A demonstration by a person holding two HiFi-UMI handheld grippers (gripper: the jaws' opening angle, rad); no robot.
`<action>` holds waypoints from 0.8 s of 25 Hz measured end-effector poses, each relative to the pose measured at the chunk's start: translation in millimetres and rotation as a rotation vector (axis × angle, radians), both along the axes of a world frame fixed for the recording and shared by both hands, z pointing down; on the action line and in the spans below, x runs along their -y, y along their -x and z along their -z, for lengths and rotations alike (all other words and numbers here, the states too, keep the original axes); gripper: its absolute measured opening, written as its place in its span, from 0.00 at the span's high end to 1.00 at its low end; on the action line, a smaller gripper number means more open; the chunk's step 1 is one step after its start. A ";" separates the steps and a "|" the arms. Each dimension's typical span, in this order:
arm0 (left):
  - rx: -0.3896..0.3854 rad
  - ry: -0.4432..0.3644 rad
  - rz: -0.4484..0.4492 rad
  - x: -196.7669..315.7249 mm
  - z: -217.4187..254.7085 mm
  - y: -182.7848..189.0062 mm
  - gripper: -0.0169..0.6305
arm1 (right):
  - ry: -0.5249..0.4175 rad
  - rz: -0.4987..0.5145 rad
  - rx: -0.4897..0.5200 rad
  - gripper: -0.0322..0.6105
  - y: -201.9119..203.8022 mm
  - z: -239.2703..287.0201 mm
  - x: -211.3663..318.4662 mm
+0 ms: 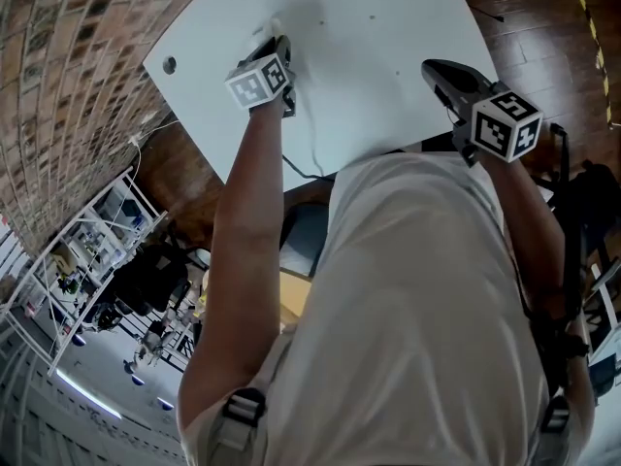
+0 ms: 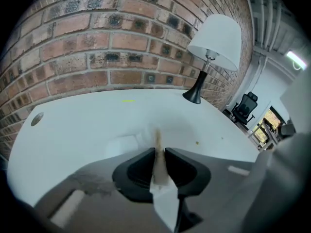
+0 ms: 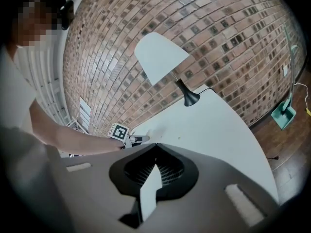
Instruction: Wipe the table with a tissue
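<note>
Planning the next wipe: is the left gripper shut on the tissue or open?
Shut on it: the left gripper pinches the white tissue, which pokes out past its jaws.

**Count of everything in view**
tools: 2, left tool (image 2: 160, 154) and right tool (image 3: 155, 147); surface (image 2: 87, 125): 1, white, with 1 round hole (image 2: 37, 119); tissue (image 2: 159, 171): 1; lamp (image 2: 216, 40): 1; office chair (image 2: 245, 106): 1; brick wall (image 2: 97, 42): 1; person (image 1: 417, 289): 1

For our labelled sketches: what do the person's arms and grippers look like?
Left gripper and right gripper: dark grey, moulded jaws, each bearing a white cube with black square markers. Arms bare, with a light shirt and buckled shoulder straps.
</note>
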State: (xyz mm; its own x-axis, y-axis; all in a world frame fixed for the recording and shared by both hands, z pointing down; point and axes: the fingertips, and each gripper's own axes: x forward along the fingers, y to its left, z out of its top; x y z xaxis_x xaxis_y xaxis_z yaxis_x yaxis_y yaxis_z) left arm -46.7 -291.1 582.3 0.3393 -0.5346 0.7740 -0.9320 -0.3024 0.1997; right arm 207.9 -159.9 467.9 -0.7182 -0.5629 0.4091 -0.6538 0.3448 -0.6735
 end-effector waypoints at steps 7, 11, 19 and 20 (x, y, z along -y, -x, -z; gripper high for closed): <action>0.015 0.011 -0.046 -0.4 -0.8 -25.7 0.86 | 0.000 -0.021 0.001 0.94 -16.6 -0.9 -2.1; -0.004 0.009 -0.073 0.8 -4.1 -45.1 0.86 | 0.007 -0.035 -0.002 0.94 -35.1 -2.2 -5.6; 0.015 0.014 -0.214 5.3 -3.1 -116.1 0.86 | 0.010 -0.056 -0.003 0.94 -62.9 -2.2 -3.5; -0.001 0.015 -0.235 5.0 -6.2 -127.8 0.86 | 0.009 -0.058 -0.004 0.94 -67.8 -1.7 -2.5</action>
